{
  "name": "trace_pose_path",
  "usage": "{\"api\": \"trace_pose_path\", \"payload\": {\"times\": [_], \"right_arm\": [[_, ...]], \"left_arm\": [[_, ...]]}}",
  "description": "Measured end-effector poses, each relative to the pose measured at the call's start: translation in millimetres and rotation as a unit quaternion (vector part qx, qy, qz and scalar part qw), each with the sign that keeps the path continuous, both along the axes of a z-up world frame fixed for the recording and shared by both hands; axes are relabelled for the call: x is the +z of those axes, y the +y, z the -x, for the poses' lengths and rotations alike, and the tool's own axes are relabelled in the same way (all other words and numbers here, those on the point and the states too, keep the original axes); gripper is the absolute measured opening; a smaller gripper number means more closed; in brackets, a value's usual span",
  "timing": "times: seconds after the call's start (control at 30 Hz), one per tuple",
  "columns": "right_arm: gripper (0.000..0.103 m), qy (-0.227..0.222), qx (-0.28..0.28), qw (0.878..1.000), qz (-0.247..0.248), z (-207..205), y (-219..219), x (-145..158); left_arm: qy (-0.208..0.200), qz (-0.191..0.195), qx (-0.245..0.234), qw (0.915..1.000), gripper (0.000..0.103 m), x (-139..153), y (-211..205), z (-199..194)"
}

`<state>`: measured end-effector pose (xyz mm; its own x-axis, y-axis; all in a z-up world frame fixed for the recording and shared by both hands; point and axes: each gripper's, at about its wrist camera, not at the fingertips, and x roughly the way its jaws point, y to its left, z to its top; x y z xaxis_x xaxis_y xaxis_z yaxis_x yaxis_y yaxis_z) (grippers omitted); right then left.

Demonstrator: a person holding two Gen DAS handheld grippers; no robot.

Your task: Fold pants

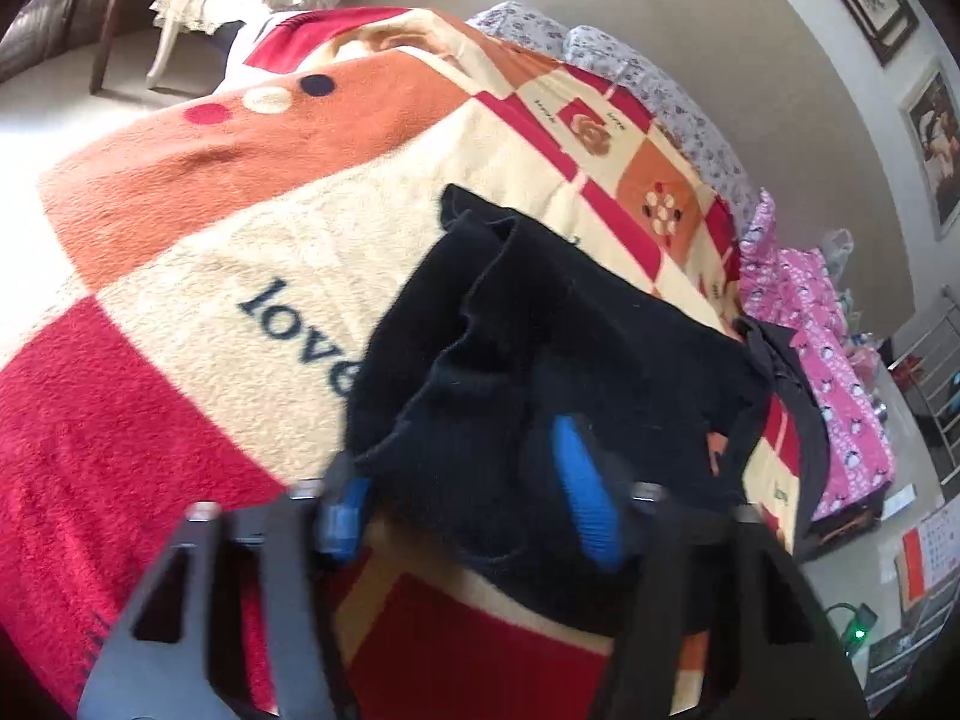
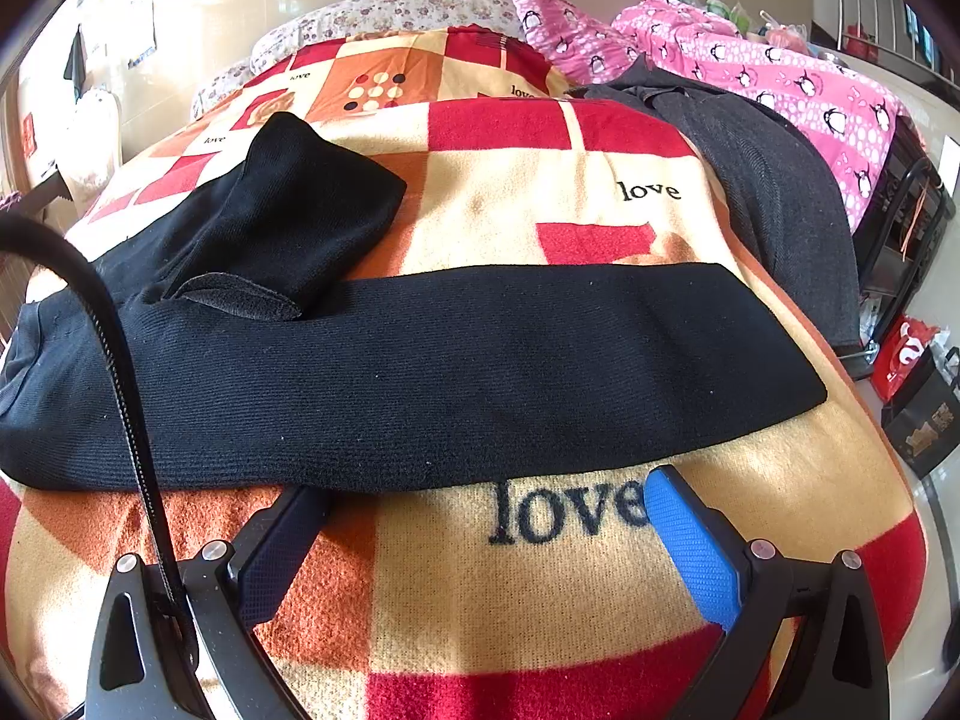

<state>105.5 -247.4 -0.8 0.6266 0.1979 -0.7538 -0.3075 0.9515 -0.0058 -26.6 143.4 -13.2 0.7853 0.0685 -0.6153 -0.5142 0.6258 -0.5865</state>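
1 black pants (image 2: 420, 372) flat on blanket (image 2: 480, 588), 1 leg folded back. R gripper (image 2: 480, 516) spread wide, nothing in it, just short of pants. L gripper (image 1: 468, 498) w/ pants fabric bunched between fingers; pinch unclear. Only R view shows grey garment (image 2: 774, 192).

A: Where does the left wrist view sit?

B: Right behind the left gripper (image 1: 468, 498), very close over the black knit pants (image 1: 540, 330), tilted, facing across the red, orange and cream checked fleece blanket (image 1: 180, 252) toward a wall with framed pictures (image 1: 933, 144).

A: And the right wrist view?

B: Low behind the right gripper (image 2: 480, 510), level, near the blanket (image 2: 480, 588), looking over the pants (image 2: 420, 372) toward the far wall.

A: What do they share?

B: Pants, blanket, and the pink penguin-print bedding (image 1: 840, 360) (image 2: 780, 72).
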Motion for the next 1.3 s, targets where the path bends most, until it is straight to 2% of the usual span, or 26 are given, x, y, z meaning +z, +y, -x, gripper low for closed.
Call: {"api": "trace_pose_path", "payload": {"times": [0.03,0.1,0.23,0.33,0.43,0.6,0.73,0.77,0.8,0.87,0.9,0.97,1.03,1.07,1.1,1.17,1.2,1.23,1.3], "right_arm": [[0.103,0.000,0.000,1.000,0.000,-1.5,2.7,-1.2],[0.103,0.000,0.000,1.000,-0.001,-2.2,1.7,-0.7],[0.103,0.000,-0.001,1.000,0.000,-1.6,2.2,-1.7],[0.103,0.000,-0.001,1.000,0.001,-2.0,4.2,-1.7],[0.103,0.001,0.000,1.000,0.000,-2.6,4.3,-1.8],[0.103,0.016,0.009,1.000,0.003,-6.1,4.9,-0.4],[0.103,0.040,0.074,0.996,-0.022,-10.1,-6.1,3.5],[0.102,0.054,0.093,0.993,-0.057,-12.0,-16.3,6.9],[0.096,0.066,0.094,0.989,-0.098,-14.0,-29.9,11.4],[0.089,0.090,0.080,0.976,-0.182,-20.6,-57.7,17.8],[0.089,0.109,0.050,0.962,-0.246,-29.6,-85.1,21.0],[0.089,0.126,0.002,0.943,-0.307,-42.5,-117.8,20.3],[0.089,0.142,-0.062,0.919,-0.362,-57.2,-156.6,14.2],[0.089,0.152,-0.092,0.908,-0.379,-62.4,-171.3,9.4],[0.084,0.169,-0.125,0.894,-0.396,-68.0,-186.0,2.6],[0.073,0.193,-0.146,0.875,-0.420,-75.5,-199.5,-4.7],[0.072,0.200,-0.151,0.867,-0.430,-77.3,-201.7,-6.7],[0.072,0.205,-0.152,0.863,-0.435,-81.4,-201.9,-7.0],[0.073,0.215,-0.142,0.864,-0.433,-87.6,-196.7,-5.0]], "left_arm": [[0.008,0.007,-0.001,0.9999,0.009,-3.5,1.6,-1.2],[0.003,0.011,0.003,0.9999,0.007,-4.5,3.1,1.0],[0.007,-0.050,0.007,0.9987,0.006,5.4,-10.2,0.7],[0.022,-0.101,0.008,0.9946,0.006,12.3,-22.8,-3.7],[0.035,-0.132,0.011,0.9905,0.006,13.6,-30.8,-6.9],[0.042,-0.136,0.014,0.9897,0.006,12.0,-31.6,-8.7],[0.043,-0.119,0.012,0.9918,0.006,9.0,-26.5,-9.3],[0.041,-0.116,0.012,0.9923,0.006,8.7,-25.6,-9.1],[0.039,-0.114,0.011,0.9926,0.006,9.3,-25.8,-8.9],[0.037,-0.113,0.011,0.9929,0.006,9.5,-25.3,-8.6],[0.037,-0.113,0.010,0.9929,0.006,9.7,-25.6,-9.0],[0.039,-0.117,0.011,0.9924,0.006,10.5,-27.1,-9.8],[0.041,-0.120,0.012,0.9919,0.006,11.6,-28.6,-10.8],[0.041,-0.120,0.012,0.9918,0.006,11.6,-29.0,-11.0],[0.042,-0.118,0.012,0.9920,0.006,11.5,-28.8,-10.8],[0.048,-0.112,0.011,0.9925,0.006,10.5,-27.8,-11.8],[0.051,-0.109,0.010,0.9927,0.007,8.9,-26.8,-11.6],[0.052,-0.107,0.009,0.9928,0.007,8.3,-26.4,-11.5],[0.052,-0.106,0.009,0.9930,0.007,8.6,-26.3,-10.8]]}}
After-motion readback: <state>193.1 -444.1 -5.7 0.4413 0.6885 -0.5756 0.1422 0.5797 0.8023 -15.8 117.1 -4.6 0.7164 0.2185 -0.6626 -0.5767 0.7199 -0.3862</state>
